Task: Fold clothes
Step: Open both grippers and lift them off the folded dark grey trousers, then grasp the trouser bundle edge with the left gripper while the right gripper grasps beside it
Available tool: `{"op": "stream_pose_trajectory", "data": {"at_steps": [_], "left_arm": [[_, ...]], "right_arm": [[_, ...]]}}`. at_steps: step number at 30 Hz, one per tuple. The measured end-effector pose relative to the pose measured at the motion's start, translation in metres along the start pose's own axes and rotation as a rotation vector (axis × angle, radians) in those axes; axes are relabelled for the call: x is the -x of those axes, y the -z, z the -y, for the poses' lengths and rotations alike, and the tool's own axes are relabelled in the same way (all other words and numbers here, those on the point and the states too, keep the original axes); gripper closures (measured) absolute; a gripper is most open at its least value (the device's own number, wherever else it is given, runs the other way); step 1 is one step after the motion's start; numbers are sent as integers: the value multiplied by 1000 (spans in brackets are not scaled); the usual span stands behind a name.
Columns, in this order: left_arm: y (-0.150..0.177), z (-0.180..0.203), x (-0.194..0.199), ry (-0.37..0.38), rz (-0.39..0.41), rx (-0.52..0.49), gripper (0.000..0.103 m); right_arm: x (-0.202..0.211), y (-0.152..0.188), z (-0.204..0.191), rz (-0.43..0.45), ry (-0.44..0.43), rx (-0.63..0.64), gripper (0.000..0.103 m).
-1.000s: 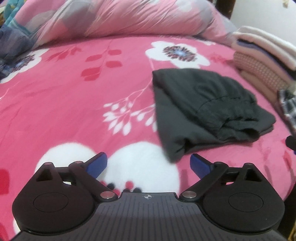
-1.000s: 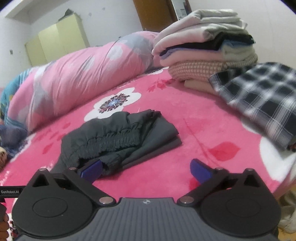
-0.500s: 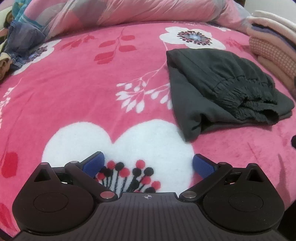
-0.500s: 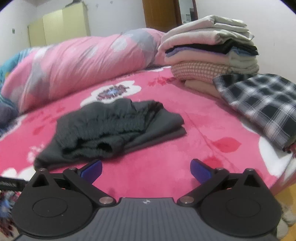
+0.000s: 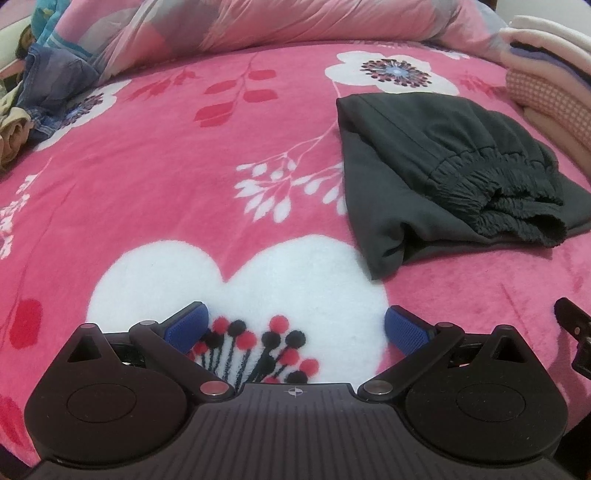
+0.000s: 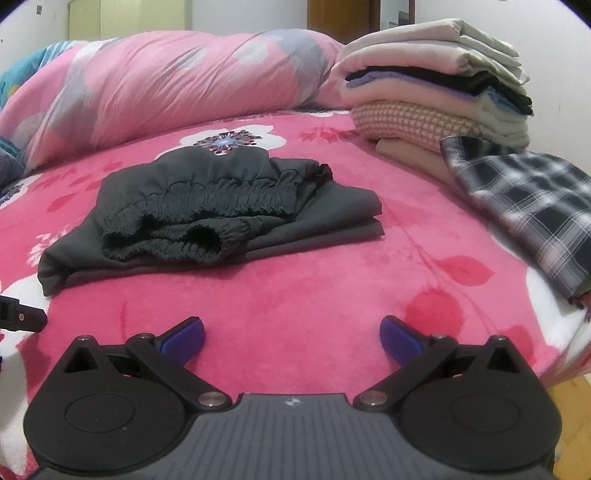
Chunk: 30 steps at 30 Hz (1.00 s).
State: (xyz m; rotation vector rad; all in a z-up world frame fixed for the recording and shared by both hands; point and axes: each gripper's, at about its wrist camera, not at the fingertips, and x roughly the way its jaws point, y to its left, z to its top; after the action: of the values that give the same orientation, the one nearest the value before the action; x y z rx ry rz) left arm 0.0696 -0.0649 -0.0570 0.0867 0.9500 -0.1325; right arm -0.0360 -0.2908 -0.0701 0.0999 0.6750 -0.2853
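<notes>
In the left wrist view, the left gripper (image 5: 293, 326) hangs just above the pink flowered blanket (image 5: 155, 177) with its blue fingers spread wide and nothing between them. The folded dark trousers (image 5: 436, 173) lie on the blanket ahead and to the right, well clear of the fingers, elastic waistband facing right. A rolled pink quilt (image 5: 258, 22) runs along the far edge. In the right wrist view, the right gripper (image 6: 291, 338) is likewise spread and empty over the blanket (image 6: 332, 302). The trousers (image 6: 207, 210) rest ahead and slightly left. A stack of folded clothes (image 6: 432, 96) stands at the far right, with a checked shirt (image 6: 528, 206) lying in front of it.
</notes>
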Motion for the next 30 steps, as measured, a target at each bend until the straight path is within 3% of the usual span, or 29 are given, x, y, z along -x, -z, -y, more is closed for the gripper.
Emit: {"op": "stream_pose_trajectory", "data": {"at_steps": [9,15,19,21,25,30], "left_arm": [[3,0,0,-2,20,0,0],[14,-1,10,19,140,-78,0],[8,-6,18,109,225,-83,0],[-2,-12,20,183,260,-54,0],[-27,-20,9,283,256,24,0],[-48,-23,-9,351,209,96,3]], "right_arm": [[-2,2,5,16,-29,6,0],[15,-9,22,84,-139,-7,0],[23,-25,36,155,-167,10,0],[18,-40,48,144,-199,-9,0],[-13,-78,88,54,-335,-192,0],[-65,-100,140,-139,-435,-580,0]]}}
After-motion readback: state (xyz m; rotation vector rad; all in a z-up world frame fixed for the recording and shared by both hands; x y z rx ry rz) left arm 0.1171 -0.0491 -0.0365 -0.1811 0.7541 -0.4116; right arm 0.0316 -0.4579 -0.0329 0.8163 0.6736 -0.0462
